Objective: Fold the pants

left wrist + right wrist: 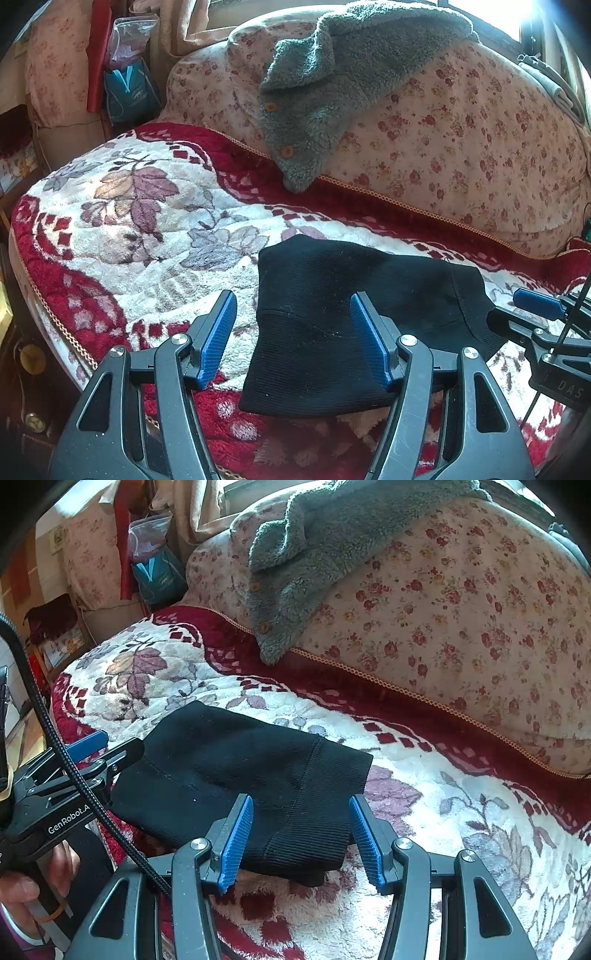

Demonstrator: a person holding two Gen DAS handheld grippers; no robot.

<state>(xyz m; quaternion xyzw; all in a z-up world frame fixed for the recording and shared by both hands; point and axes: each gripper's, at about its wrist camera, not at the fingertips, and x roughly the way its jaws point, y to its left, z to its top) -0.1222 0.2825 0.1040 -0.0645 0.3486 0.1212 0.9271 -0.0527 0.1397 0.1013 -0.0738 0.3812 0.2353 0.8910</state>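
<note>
The black pants (pixel 332 317) lie folded into a compact bundle on a plush floral blanket (pixel 147 229). My left gripper (pixel 293 297) hovers open over the bundle's near left part, with the cloth showing between its blue pads (pixel 218 336) but not pinched. My right gripper (pixel 301 800) is open too, straddling the ribbed end of the pants (pixel 229 760) at their near right. Each gripper shows at the edge of the other's view: the right gripper (pixel 539 302) and the left gripper (pixel 110 747).
A big rolled quilt with a rose print (pixel 461 140) lies along the back, and a grey fleece garment with buttons (pixel 332 74) is draped over it. A bag (pixel 127 92) stands at the back left. A hand (pixel 22 890) holds the left gripper's handle.
</note>
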